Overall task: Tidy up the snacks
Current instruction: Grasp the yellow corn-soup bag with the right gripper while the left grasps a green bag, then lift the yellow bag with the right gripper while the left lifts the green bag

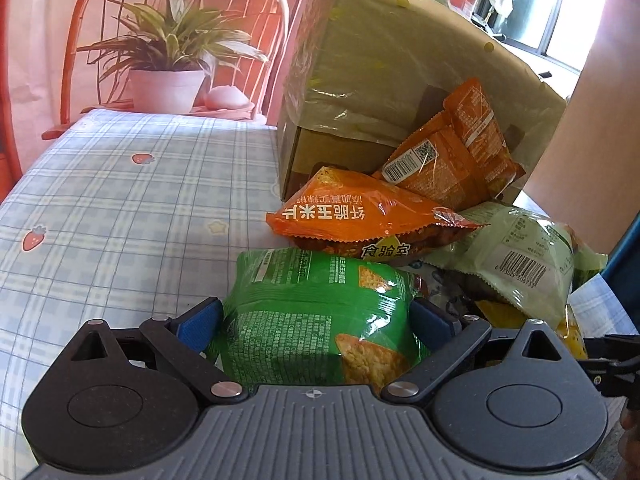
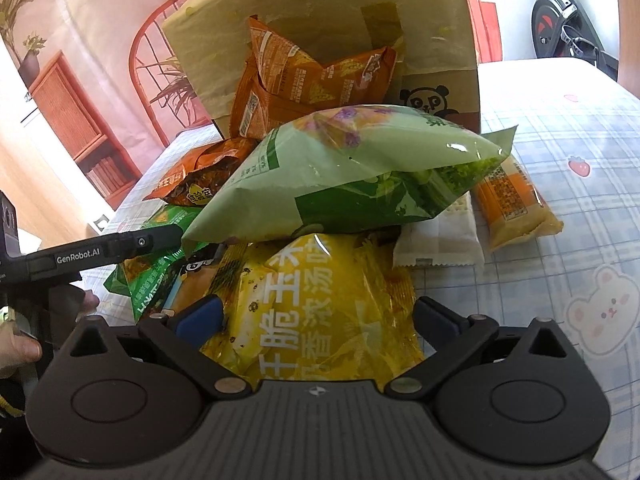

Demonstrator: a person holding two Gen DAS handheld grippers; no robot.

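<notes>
Green chip bag [image 1: 316, 320] sits pinched between the left gripper [image 1: 316, 316] pads, long axis pointing forward; right gripper [image 2: 318, 316] likewise straddles the yellow bag [image 2: 316, 304], contact unclear.

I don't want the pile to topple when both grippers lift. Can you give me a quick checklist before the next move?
1. Left gripper around the green bag: ok, pads on both sides.
2. Right gripper around the yellow bag: ok.
3. Yellow bag free to lift: not ok, the pale green bag lies on top of it.
4. Green bag free: cannot tell, the orange bag may overlap its far end.
5. Box upright behind the pile: ok.
</notes>
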